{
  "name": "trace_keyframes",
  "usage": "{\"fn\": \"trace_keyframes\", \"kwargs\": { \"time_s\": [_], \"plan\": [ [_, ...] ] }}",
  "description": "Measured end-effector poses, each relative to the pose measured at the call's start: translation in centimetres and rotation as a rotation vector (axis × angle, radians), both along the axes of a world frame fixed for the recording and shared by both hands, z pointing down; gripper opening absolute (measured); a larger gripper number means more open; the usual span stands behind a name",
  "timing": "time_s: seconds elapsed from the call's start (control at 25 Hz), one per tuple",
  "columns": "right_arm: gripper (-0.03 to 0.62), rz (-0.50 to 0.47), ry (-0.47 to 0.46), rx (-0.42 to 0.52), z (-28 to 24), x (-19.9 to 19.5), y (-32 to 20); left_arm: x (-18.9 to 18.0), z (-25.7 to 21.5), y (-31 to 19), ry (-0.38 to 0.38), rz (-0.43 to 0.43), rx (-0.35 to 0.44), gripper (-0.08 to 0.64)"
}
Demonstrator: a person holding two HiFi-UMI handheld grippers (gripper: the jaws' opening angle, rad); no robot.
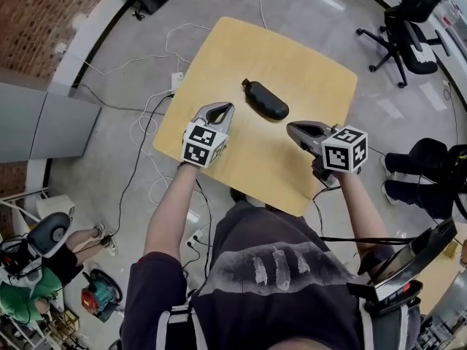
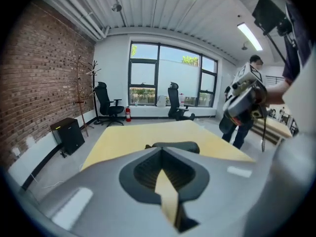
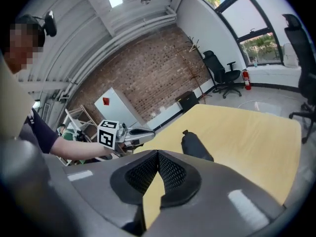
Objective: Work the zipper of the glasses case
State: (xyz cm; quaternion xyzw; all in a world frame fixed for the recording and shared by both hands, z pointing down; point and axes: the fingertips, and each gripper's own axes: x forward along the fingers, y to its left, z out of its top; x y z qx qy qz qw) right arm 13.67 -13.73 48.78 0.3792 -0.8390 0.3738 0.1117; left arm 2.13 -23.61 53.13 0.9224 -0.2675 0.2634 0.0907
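Both sets of jaws together, empty. Left hand-held gripper (image 1: 221,110) and right hand-held gripper (image 1: 293,130) sit either side of black glasses case (image 1: 266,101) on bench (image 1: 310,53), not touching it. Probable zipper pull (image 1: 246,83) at its far end.

Reached forward with both arms; held the left gripper (image 1: 221,108) out ahead of a nearly straight left forearm (image 1: 172,208), tilted somewhat downward, jaws pressed together with nothing between; held the right gripper (image 1: 292,129) beside it but well apart, on the right forearm (image 1: 360,204), tip turned inward toward the other, jaws likewise together and empty; showed both marker cubes facing upward.
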Motion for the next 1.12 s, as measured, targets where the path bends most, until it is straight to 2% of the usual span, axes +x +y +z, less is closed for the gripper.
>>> {"fn": "trace_keyframes", "kwargs": {
  "time_s": [0.12, 0.24, 0.28, 0.36, 0.4, 0.48, 0.56, 0.8, 0.96, 1.12],
  "plan": [
    [0.003, -0.038, 0.048, -0.027, 2.2, 1.8, -3.8, 0.8, 2.3, -1.0, -0.082, 0.028, -0.006, 0.001],
    [0.003, -0.085, 0.033, -0.094, 4.8, 2.7, -7.3, 1.4, 4.6, -1.7, -0.165, 0.065, -0.013, 0.0],
    [0.042, -0.111, 0.02, -0.125, 5.7, 2.6, -8.2, 1.6, 5.2, -1.9, -0.187, 0.078, -0.019, 0.0],
    [0.239, -0.174, -0.011, -0.201, 7.5, 2.3, -9.5, 2.0, 6.4, -2.4, -0.228, 0.102, -0.02, 0.0],
    [0.3, -0.201, -0.015, -0.234, 8.4, 2.2, -9.9, 2.3, 6.9, -2.6, -0.245, 0.11, -0.02, 0.0],
    [0.342, -0.243, 0.014, -0.276, 10.3, 2.3, -10.5, 2.8, 7.8, -2.9, -0.262, 0.119, -0.023, 0.0],
    [0.367, -0.273, 0.044, -0.318, 12.2, 2.4, -10.9, 3.3, 8.4, -3.2, -0.268, 0.125, -0.027, 0.002],
    [0.376, -0.346, 0.023, -0.413, 14.9, 1.0, -11.3, 3.2, 9.3, -3.6, -0.283, 0.142, -0.047, 0.001],
    [0.374, -0.373, 0.043, -0.439, 15.7, 0.9, -11.4, 3.2, 9.4, -3.9, -0.259, 0.135, -0.055, 0.001],
    [0.373, -0.393, 0.081, -0.422, 15.7, 0.9, -11.3, 3.2, 9.6, -3.7, -0.247, 0.128, -0.058, 0.001]
  ]
}}
